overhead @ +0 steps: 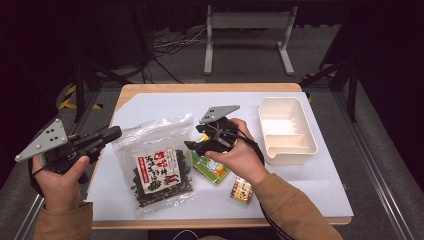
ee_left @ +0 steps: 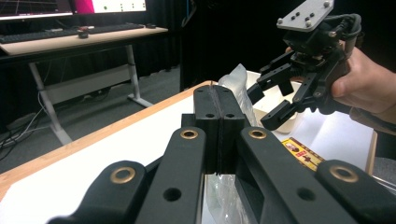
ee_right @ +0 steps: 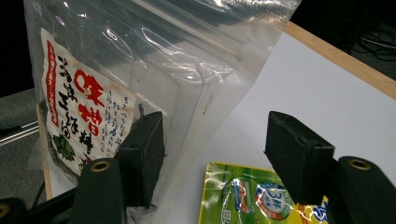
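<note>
A clear bag of dark seaweed (overhead: 157, 167) with a white and red label lies on the white mat (overhead: 310, 190), left of centre. Beside its right edge lies a green snack packet (overhead: 212, 169), and a small yellow and red packet (overhead: 242, 190) sits nearer the front. My right gripper (overhead: 196, 136) hovers open above the green packet, jaws pointing at the bag. In the right gripper view its gripper (ee_right: 219, 149) straddles the bag (ee_right: 140, 70) edge and the green packet (ee_right: 252, 196), holding nothing. My left gripper (overhead: 116, 132) is shut and empty at the bag's upper left corner, its jaws (ee_left: 217, 100) pressed together.
A white compartment tray (overhead: 287, 130) stands at the right of the mat. The wooden table edge (overhead: 200, 87) runs behind. In the left gripper view the right gripper (ee_left: 275, 100) hangs open above the small packet (ee_left: 301, 151). Desks and cables stand beyond the table.
</note>
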Motion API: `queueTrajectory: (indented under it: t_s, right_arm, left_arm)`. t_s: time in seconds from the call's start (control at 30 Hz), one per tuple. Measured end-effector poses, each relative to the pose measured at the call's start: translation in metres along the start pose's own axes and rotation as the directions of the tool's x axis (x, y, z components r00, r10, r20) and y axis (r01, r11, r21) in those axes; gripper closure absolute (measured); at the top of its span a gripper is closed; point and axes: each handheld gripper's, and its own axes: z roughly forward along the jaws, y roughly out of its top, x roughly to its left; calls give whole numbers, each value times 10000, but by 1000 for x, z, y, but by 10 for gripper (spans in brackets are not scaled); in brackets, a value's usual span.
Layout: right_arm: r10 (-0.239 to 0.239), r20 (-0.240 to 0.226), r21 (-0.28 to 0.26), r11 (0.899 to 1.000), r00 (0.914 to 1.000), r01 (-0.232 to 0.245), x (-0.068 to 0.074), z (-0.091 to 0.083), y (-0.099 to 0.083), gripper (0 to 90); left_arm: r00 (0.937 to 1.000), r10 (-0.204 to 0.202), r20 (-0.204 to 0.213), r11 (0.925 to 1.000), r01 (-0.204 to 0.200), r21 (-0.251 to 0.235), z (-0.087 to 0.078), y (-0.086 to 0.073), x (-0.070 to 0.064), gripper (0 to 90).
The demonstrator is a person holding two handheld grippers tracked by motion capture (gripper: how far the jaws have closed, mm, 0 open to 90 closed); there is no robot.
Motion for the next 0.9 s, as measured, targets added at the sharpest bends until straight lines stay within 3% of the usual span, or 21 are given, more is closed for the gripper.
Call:
queueTrajectory:
  t_s: [0.5,0.9]
  right_arm:
    - [-296,-759,187,9993,9967,311,5,21,10,391]
    - [-15,-1204,353,9994,9927,58,-3,28,11,454]
  left_arm:
    - [9999,109,19,9999,-109,40,1,0,-1,900]
    - [9999,116,-28,9998,-115,158,3,0,-2,900]
